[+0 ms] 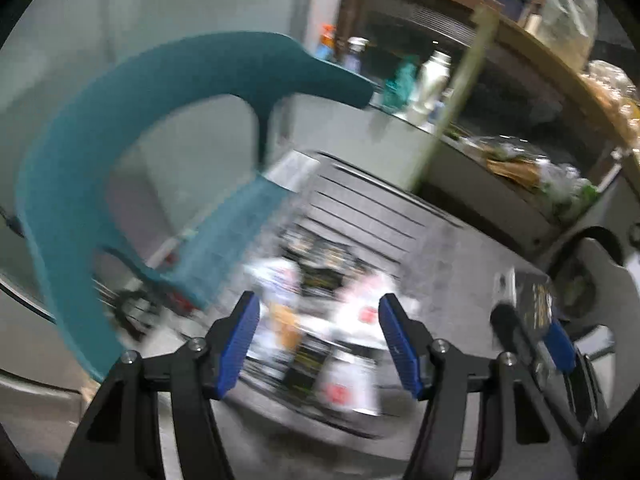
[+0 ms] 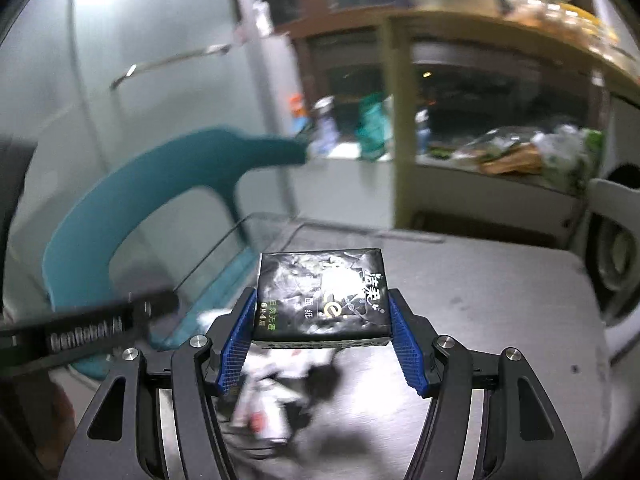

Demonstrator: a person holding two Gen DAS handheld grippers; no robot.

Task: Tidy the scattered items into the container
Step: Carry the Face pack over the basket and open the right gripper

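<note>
Two grippers up over the grey table (image 2: 500, 300): my right gripper (image 2: 322, 322) clamps a black tissue pack (image 2: 322, 294) by its sides, ready for the clear container (image 1: 360, 216); left gripper (image 1: 318, 344) gapes empty above packets already inside

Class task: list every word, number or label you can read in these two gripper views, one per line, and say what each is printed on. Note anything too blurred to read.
"洁柔": white characters on the black tissue pack held in the right gripper.
"面纸": same pack, lower right.
"自然无香": small green line on the same pack.
"GenRobot.AI": side of the left gripper; blurred, so the reading is uncertain.
Packets in the container: print too blurred to read.
</note>
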